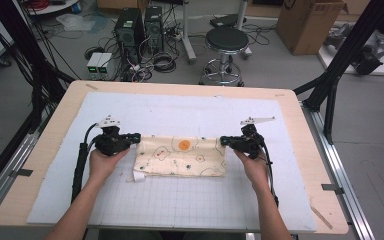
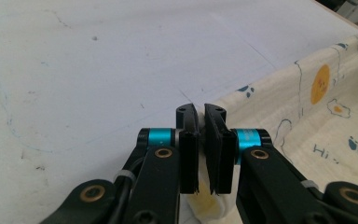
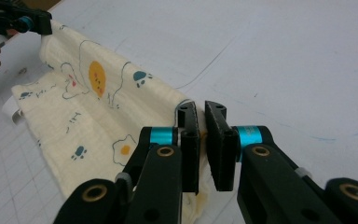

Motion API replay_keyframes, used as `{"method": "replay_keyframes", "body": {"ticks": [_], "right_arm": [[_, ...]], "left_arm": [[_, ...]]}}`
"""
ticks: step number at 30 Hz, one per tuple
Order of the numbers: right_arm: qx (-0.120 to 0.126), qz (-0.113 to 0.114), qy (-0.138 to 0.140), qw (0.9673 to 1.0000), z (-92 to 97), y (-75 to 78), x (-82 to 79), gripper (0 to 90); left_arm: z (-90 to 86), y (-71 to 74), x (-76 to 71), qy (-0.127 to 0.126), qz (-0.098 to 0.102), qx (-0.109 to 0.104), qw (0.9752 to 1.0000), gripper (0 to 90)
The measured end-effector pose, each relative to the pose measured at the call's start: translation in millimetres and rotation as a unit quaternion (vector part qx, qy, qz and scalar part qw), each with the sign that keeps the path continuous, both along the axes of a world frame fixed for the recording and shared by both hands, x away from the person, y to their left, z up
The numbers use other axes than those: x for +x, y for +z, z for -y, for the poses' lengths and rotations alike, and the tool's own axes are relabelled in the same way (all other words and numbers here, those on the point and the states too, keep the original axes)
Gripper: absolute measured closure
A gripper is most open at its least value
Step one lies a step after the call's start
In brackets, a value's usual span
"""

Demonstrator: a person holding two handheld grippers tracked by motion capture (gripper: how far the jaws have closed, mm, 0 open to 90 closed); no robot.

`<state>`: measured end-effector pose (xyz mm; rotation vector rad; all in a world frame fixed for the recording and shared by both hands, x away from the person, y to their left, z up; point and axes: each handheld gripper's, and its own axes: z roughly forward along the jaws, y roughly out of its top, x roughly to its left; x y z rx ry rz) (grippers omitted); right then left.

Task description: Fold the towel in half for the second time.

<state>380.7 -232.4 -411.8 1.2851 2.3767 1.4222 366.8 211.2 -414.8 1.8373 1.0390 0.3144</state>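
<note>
A cream cloth [image 1: 180, 156] printed with small cartoon shapes lies folded into a long band at the middle of the white mat [image 1: 180, 205]. My left gripper [image 1: 136, 137] is shut on its far left corner, and my right gripper [image 1: 223, 140] is shut on its far right corner. In the left gripper view the jaws [image 2: 200, 114] pinch the cloth [image 2: 307, 116], which runs off to the right. The right gripper view has the jaws [image 3: 201, 109] closed on the cloth's edge [image 3: 98, 107], with the left gripper [image 3: 32, 23] holding the far end. A white tag [image 1: 138, 176] sticks out at the near left corner.
The mat, with a grid on its near half, covers most of the wooden table [image 1: 50, 150]. Behind the table, on the floor, stand a black stool [image 1: 226, 42], computer towers [image 1: 130, 27] with cables and a cardboard box [image 1: 307, 22]. Black frame posts [image 1: 340, 65] flank the table.
</note>
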Motion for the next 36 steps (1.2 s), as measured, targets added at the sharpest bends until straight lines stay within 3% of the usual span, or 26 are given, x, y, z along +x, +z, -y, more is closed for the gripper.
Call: {"method": "replay_keyframes", "body": {"ticks": [2, 5, 10, 19, 21, 28, 36], "right_arm": [[0.012, 0.004, -0.002, 0.9999, 2.0, -0.3, -3.8, 84.6], [0.007, 0.008, 0.002, 0.9999, 0.2, -0.3, -9.6, 84.6], [0.006, 0.011, 0.008, 0.9999, 0.2, 0.5, -14.8, 84.6], [0.004, 0.021, 0.02, 0.9996, 3.0, -2.4, -26.5, 84.4], [0.001, 0.022, 0.023, 0.9995, 2.6, -2.2, -30.5, 84.3], [-0.022, 0.027, 0.04, 0.9986, -0.2, -3.9, -41.5, 83.8], [-0.045, 0.031, 0.057, 0.9969, -2.5, -9.3, -54.3, 83.3]], "left_arm": [[-0.3, 0.0, -2.3, 0.0, 0.004, 0.0, 1.0, 83.9], [-3.0, -3.2, -5.7, 0.006, 0.003, -0.013, 0.9999, 83.9], [-3.4, -6.2, -13.7, 0.001, 0.006, -0.014, 0.9999, 83.8], [0.1, -1.9, -25.1, -0.021, 0.016, 0.012, 0.9996, 83.5], [-0.1, -2.8, -28.0, -0.023, 0.018, 0.01, 0.9995, 83.5], [-4.5, -11.7, -44.3, -0.035, 0.02, 0.003, 0.9992, 83.1], [-3.8, -14.5, -54.3, -0.06, 0.015, 0.031, 0.9976, 82.9]]}}
